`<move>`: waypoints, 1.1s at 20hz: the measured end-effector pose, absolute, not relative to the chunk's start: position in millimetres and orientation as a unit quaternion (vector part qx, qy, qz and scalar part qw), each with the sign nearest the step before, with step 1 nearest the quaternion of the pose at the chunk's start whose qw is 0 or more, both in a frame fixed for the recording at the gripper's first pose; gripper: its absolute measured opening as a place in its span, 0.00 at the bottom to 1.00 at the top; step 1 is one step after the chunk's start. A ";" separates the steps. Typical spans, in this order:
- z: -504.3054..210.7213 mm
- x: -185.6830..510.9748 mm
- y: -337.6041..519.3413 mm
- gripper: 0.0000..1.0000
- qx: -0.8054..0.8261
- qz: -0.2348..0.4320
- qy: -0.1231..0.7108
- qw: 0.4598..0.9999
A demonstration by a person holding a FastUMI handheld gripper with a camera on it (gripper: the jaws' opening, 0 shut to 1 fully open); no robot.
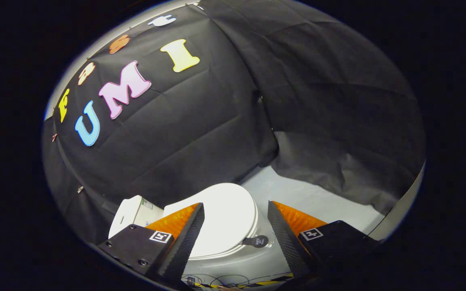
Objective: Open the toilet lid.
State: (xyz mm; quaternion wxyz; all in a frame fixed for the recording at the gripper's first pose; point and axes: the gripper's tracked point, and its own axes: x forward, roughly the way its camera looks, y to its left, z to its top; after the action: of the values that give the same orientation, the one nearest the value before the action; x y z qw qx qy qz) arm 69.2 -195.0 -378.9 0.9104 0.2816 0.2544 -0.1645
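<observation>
Lid ahead of the open fingers, not yet touched.

The gripper [236,210] holds nothing, its jaws spread wide. The lid [225,218] lies closed on the toilet [233,258], between and beyond the fingertips, its long axis running from the tank [134,212] toward the small tab [257,241] at its front rim.

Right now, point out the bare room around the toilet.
Bare pale floor lies beyond the open gripper, between the white oval toilet lid, shut, and the draped black cloth wall. It is crowded where the white tank meets the cloth, and cables lie under the fingers.
</observation>
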 end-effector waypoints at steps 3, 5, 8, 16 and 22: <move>-420.9 66.2 -200.2 0.99 0.340 -0.170 0.276 0.883; -447.5 62.5 -206.9 0.99 0.369 -0.186 0.283 0.865; -486.7 58.3 -211.9 0.98 0.401 -0.203 0.300 0.841; -553.9 54.8 -190.4 0.92 0.501 -0.207 0.341 0.768; -584.6 59.4 -178.3 0.86 0.545 -0.198 0.362 0.730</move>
State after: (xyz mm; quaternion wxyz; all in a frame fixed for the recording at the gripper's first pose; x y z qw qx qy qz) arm 59.4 -178.3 -584.6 0.7297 0.5452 0.3620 -0.1982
